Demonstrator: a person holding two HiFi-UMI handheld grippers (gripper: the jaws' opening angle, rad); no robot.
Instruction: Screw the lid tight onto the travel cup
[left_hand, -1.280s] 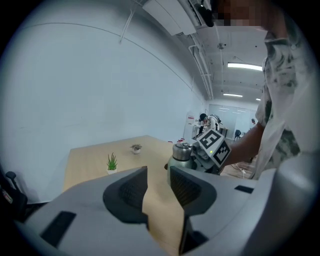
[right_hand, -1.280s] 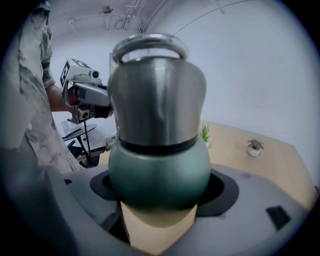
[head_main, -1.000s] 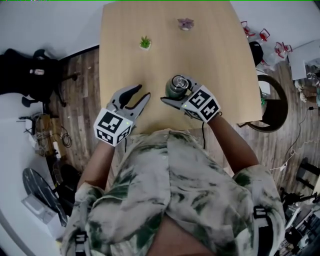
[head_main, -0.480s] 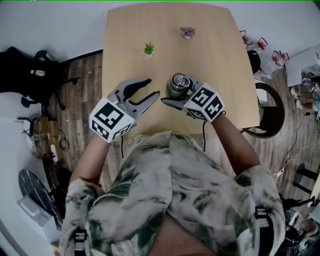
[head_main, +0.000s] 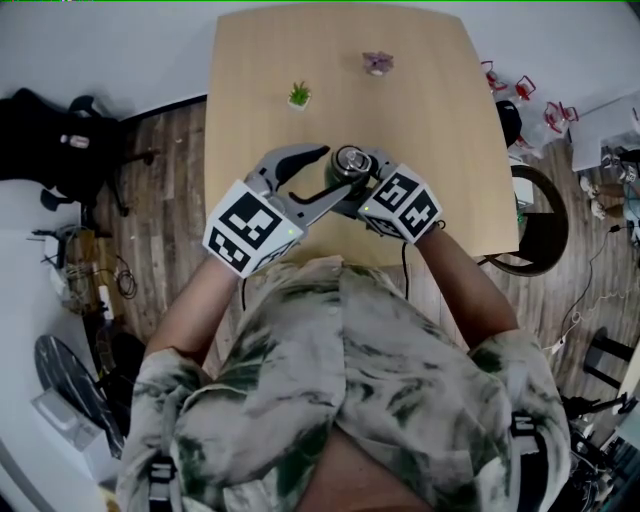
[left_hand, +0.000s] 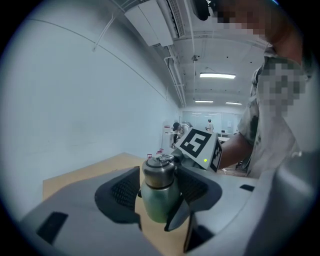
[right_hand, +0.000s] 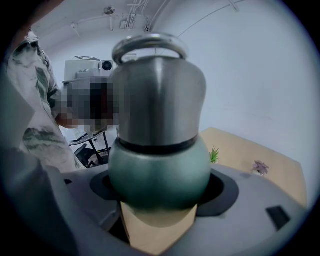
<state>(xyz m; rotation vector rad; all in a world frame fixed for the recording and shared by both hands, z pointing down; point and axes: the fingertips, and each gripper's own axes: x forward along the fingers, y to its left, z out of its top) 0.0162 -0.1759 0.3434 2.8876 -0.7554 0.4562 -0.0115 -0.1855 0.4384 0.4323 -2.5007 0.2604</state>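
The travel cup (head_main: 350, 165) has a green body (right_hand: 160, 172) and a steel lid (right_hand: 157, 95) with a ring handle on top. My right gripper (head_main: 352, 178) is shut on the green body, gripping it from the right, and its jaws (right_hand: 160, 195) press both sides. My left gripper (head_main: 330, 172) comes in from the left; its jaws have just been opening. The cup (left_hand: 159, 200) stands upright between its two pads (left_hand: 125, 192), level with the lid (left_hand: 159, 172), and I see no pad pressing on it.
The wooden table (head_main: 260, 120) carries a small green plant (head_main: 298, 95) and a purple flower ornament (head_main: 377, 63) at the far side. A black chair (head_main: 60, 140) stands left of the table, and a round stool (head_main: 545, 215) and clutter lie to the right.
My left gripper has risen and swung right, from the bare table beside the cup to around its top, with its jaws wider. The right gripper has kept its hold on the cup.
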